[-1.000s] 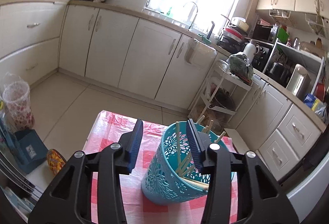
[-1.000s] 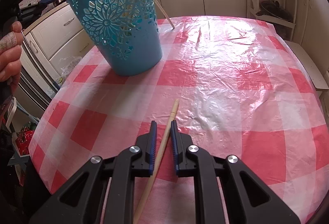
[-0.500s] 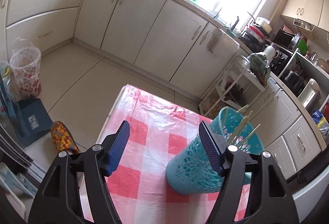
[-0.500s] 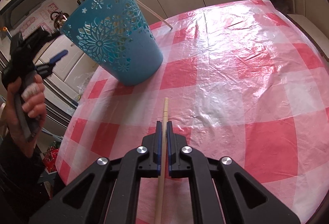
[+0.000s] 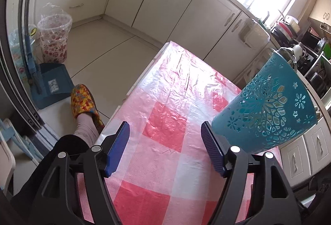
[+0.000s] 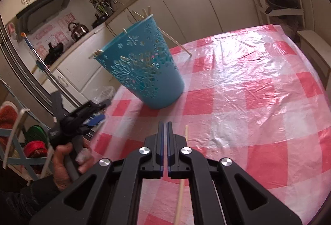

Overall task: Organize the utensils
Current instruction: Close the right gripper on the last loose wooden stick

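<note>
Evidently my grab failed: the chopstick (image 6: 180,194) that sat between the pads a moment ago now lies on the checked tablecloth (image 6: 258,101) just right of the right gripper (image 6: 165,123), whose jaws have closed on nothing. It needs re-gripping before it can join the sticks in the blue basket (image 6: 142,72), upright further up the table. My left gripper (image 5: 165,129) has dropped beside that basket, jaws empty and opening, so the path looks clear

1. Table (image 6: 258,84): red-and-white checked plastic cover, wrinkled.
2. Blue perforated basket (image 6: 144,72) stands near the left edge, holding chopsticks.
3. One chopstick (image 6: 182,181) lies by the near edge.
</note>
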### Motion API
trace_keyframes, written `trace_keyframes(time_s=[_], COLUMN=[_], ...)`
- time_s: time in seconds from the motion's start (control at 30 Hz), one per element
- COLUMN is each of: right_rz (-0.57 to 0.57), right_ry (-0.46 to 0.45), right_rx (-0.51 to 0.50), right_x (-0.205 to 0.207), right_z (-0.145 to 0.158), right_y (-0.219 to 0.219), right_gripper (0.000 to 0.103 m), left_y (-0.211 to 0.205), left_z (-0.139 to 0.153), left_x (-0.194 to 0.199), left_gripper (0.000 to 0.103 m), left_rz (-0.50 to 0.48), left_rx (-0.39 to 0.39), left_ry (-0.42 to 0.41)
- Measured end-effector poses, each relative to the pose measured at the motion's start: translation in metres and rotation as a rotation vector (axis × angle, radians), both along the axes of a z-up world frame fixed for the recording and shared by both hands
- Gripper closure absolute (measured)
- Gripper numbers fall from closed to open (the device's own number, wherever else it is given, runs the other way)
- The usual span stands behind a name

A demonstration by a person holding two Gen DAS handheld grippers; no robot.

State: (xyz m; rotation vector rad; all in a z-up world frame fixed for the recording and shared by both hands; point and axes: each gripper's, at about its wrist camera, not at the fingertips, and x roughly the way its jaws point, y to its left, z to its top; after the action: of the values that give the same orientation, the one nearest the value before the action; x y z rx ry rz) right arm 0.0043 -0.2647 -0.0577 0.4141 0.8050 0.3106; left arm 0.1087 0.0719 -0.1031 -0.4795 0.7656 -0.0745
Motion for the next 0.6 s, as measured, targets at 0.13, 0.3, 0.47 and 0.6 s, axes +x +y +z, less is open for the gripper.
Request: trace_keyframes(time_s=[0.13, 0.3, 0.47, 0.6], right_rz=[-0.02, 0.048, 0.096, 0.02], right_ry=[0.086, 0.088, 0.068, 0.012], right_rx=[-0.038, -0.26, -0.458, -0.214], right_x=[0.006, 0.01, 0.006, 0.004], right_z=[-0.019, -0.027, -0.035, -0.003], right_y=[0.004, 0.036, 0.055, 0.023], right_gripper=[0.058, 0.079, 0.097, 0.097], left_y=[-0.005, -0.017, -0.024, -0.022], left_z=[-0.002, 0.004, 0.007, 0.007], left_x=[0.002, -0.001, -0.003, -0.004], left_gripper=[0.031, 0.031, 0.03, 0.03], left_rz=[-0.012, -0.041, -0.064, -0.063], left_rx=[0.021, 0.077, 0.107, 0.093], left_ry=[-0.003, -0.037, -0.053, -0.05])
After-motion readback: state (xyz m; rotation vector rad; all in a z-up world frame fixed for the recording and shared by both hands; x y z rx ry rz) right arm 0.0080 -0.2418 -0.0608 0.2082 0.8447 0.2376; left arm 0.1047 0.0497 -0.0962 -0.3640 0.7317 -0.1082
